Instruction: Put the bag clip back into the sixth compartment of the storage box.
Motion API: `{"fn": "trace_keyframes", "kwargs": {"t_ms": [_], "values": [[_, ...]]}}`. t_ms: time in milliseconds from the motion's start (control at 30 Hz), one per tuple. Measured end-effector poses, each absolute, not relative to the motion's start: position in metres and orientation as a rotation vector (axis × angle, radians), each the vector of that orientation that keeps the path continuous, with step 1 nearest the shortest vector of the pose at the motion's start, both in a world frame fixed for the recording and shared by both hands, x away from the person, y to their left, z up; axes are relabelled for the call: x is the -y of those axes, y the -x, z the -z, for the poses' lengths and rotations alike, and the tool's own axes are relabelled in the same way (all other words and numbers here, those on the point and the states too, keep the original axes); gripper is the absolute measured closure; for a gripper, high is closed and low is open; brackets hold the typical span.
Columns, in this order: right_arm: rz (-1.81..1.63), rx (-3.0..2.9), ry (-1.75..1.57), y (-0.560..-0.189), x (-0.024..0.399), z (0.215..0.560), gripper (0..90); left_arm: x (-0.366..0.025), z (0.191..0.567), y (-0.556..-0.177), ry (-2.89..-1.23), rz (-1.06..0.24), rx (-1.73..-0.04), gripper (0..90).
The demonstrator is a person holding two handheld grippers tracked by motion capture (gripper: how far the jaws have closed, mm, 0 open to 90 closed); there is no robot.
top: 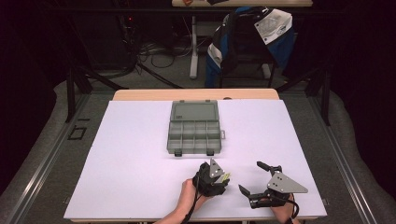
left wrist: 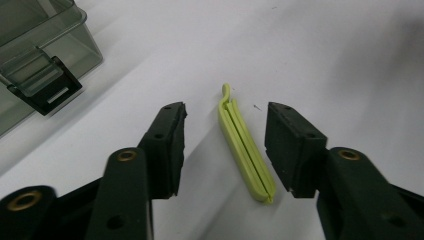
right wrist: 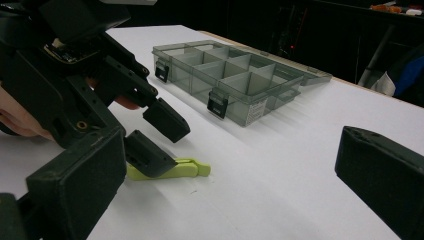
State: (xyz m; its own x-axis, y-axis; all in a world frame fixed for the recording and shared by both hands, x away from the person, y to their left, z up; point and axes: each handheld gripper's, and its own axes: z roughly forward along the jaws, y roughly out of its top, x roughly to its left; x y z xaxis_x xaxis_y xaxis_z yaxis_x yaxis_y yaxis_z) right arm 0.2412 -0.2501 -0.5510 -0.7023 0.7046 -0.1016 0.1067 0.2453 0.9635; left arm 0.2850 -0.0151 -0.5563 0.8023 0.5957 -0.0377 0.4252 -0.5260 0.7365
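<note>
On the white table, the left gripper sits near the front edge, at about six o'clock from the grey compartment box, held in the person's left hand. Its jaws are spread apart and released, and between them lies a slim yellow-green clip, flat on the table; in the left gripper view the clip runs lengthwise down the gap, its hooked end toward twelve o'clock, closer to the right-hand jaw but touching neither as far as that view shows. In the right gripper view one jaw of the left gripper overlaps the clip's near end, so contact there is hard to rule out. The box stands at about ten o'clock from the clip in the left gripper view, one of its dark latches facing the gripper; its lid is folded back flat behind it, toward the table's far edge. At three o'clock from the left gripper, just beside it but apart, the right gripper rests low over the table with its jaws wide open and nothing between them, a grey three-cornered plate on top.
</note>
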Motion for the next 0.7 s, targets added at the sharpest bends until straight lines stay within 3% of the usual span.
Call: {"fn": "trace_keyframes", "kwargs": {"t_ms": [200,700], "values": [[-1.48,-1.999,-0.735,-0.2409,0.2497,0.5508,0.0,0.0171,0.5583,-0.2845,-2.222,-0.263,-0.737,65.8],[-1.482,-1.994,-0.731,-0.2405,0.2497,0.5505,0.0,0.0179,0.5621,-0.2861,-2.229,-0.253,-0.72,79.2]]}}
